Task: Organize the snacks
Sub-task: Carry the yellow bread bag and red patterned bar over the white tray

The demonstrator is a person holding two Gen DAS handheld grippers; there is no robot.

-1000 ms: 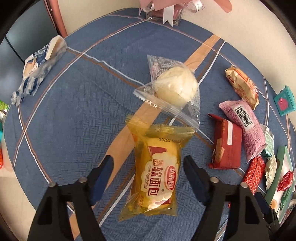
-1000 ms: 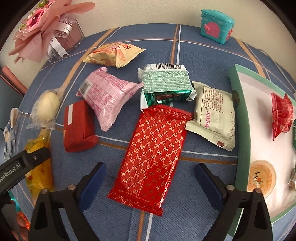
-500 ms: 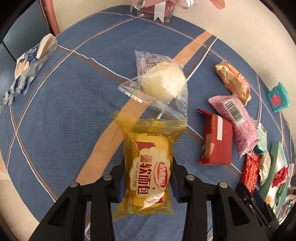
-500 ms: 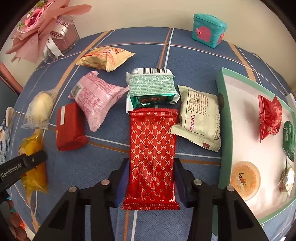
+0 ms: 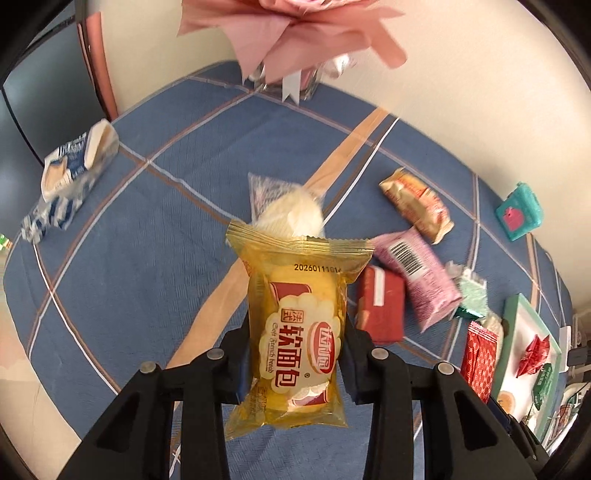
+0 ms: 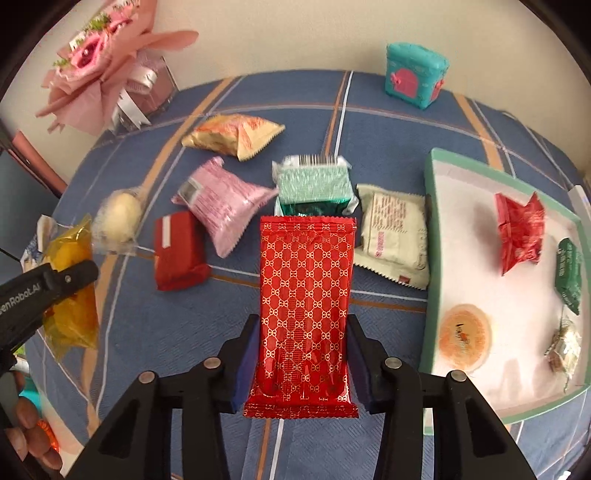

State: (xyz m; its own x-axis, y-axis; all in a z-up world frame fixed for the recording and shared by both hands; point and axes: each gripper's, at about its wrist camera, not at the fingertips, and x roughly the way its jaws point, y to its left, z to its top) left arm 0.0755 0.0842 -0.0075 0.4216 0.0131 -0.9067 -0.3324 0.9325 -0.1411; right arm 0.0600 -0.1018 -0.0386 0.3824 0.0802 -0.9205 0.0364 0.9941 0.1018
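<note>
Left wrist view: the left claw (image 5: 295, 354) is clamped on a yellow bread packet (image 5: 297, 325), glossy clear-yellow film with crimped ends. Its long axis runs straight away from the camera, dated end farthest, and it is held clear of the blue plaid cloth (image 5: 155, 229) on the desk. Just beyond it one clear-wrapped round bun (image 5: 291, 214) is seen. To the right, one dark red block pack (image 5: 380, 310), one pink pillow pack (image 5: 417, 273) with a barcode, and one tan foil pack (image 5: 417, 203) lie on the cloth. One blue-and-white packet (image 5: 70, 173) lies well apart at far left. The pink bouquet (image 5: 295, 33) stands at the far edge.

Right wrist view: the right claw (image 6: 299, 369) is closed on one red patterned packet (image 6: 304, 314), a flat glossy rectangle with gold lattice print. Its long axis points directly away from the camera, and it is held above the cloth. Behind it one mint-green pack (image 6: 314, 181) and one cream pack (image 6: 393, 236) with serrated ends lie side by side. The green-rimmed tray (image 6: 430, 258) at right holds five items: one red crumpled wrapper (image 6: 519, 229), one dark green wrapper (image 6: 569, 275), one round orange-lidded cup (image 6: 465, 338), one small silvery wrapper (image 6: 563, 349); the fifth cannot be made out. One teal toy box (image 6: 415, 75) sits at the back.
</note>
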